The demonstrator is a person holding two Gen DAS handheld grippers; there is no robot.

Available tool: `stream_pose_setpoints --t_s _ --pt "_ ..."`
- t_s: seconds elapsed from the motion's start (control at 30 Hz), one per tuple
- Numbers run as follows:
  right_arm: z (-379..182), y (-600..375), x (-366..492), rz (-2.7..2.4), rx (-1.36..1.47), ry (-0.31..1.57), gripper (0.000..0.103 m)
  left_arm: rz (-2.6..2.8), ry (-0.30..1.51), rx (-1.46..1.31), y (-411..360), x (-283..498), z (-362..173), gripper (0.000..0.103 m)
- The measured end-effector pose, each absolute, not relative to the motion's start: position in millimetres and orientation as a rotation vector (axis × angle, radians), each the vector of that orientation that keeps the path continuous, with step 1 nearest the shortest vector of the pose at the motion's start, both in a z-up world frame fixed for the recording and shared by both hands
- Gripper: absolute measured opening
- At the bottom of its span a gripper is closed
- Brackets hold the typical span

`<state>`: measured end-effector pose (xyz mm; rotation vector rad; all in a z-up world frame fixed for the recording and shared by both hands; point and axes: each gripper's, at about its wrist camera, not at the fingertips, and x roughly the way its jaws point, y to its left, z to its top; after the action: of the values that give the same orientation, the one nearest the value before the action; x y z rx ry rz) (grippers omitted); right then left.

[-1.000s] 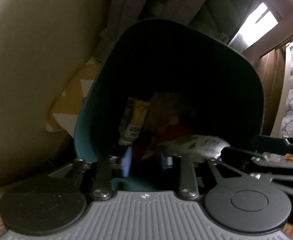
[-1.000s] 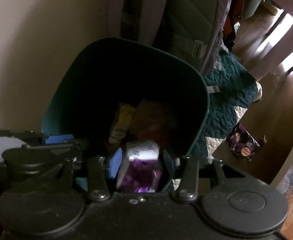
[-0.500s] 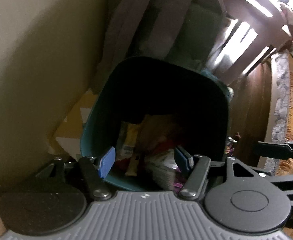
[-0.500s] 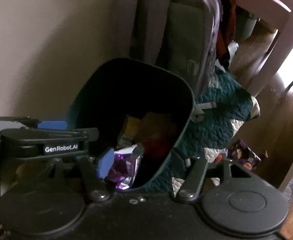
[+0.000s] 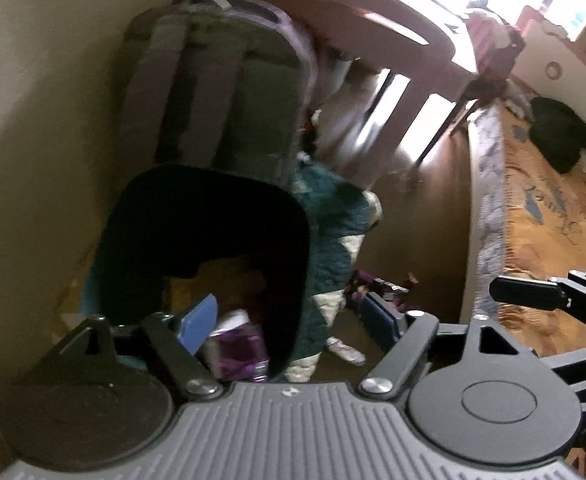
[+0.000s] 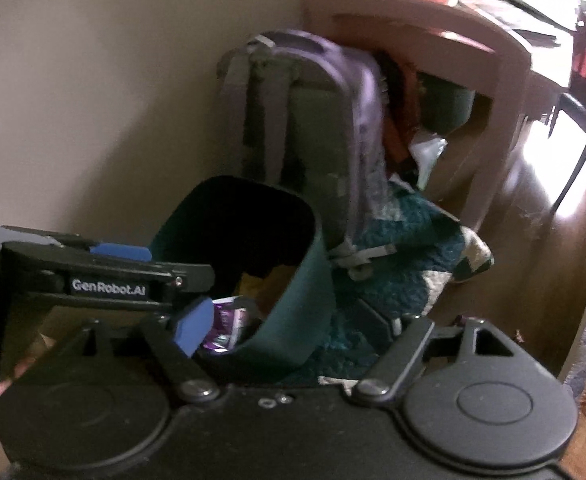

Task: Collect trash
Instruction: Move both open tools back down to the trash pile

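A dark teal trash bin (image 5: 105, 264) (image 6: 305, 304) stands on the floor by the wall. Inside lie a purple wrapper (image 5: 239, 354) (image 6: 225, 324) and yellow packets (image 5: 229, 276). My left gripper (image 5: 289, 322) is open and empty, raised above the bin's near rim. My right gripper (image 6: 289, 330) is open and empty, also above the near rim. The left gripper's arm shows in the right wrist view (image 6: 109, 272). Another purple wrapper (image 5: 381, 286) lies on the floor right of the bin.
A grey and purple backpack (image 5: 221, 92) (image 6: 313, 128) leans on the wall behind the bin. A teal quilt (image 5: 333, 216) (image 6: 409, 252) lies beside it. A wooden desk (image 5: 373, 24) stands further back. A patterned rug (image 5: 553, 208) covers the floor on the right.
Both grippers have opened and pulled up and back from the bin. The right gripper let go of the purple wrapper, which now lies inside the bin.
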<state>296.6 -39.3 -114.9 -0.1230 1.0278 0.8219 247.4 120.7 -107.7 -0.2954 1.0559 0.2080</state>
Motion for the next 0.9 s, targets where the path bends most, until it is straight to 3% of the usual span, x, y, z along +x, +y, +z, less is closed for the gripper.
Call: stream_pose_setpoints --t_s 0.43,0.9 --pt "-128 -170 335 0.743 -0.031 0.974 0.1 0.093 1.042 -0.241 3 315 -127 0.082" --pt "-258 -296 434 0.662 -0.056 1.088 0.103 0.085 1.241 -0.259 -109 411 -287 0.083"
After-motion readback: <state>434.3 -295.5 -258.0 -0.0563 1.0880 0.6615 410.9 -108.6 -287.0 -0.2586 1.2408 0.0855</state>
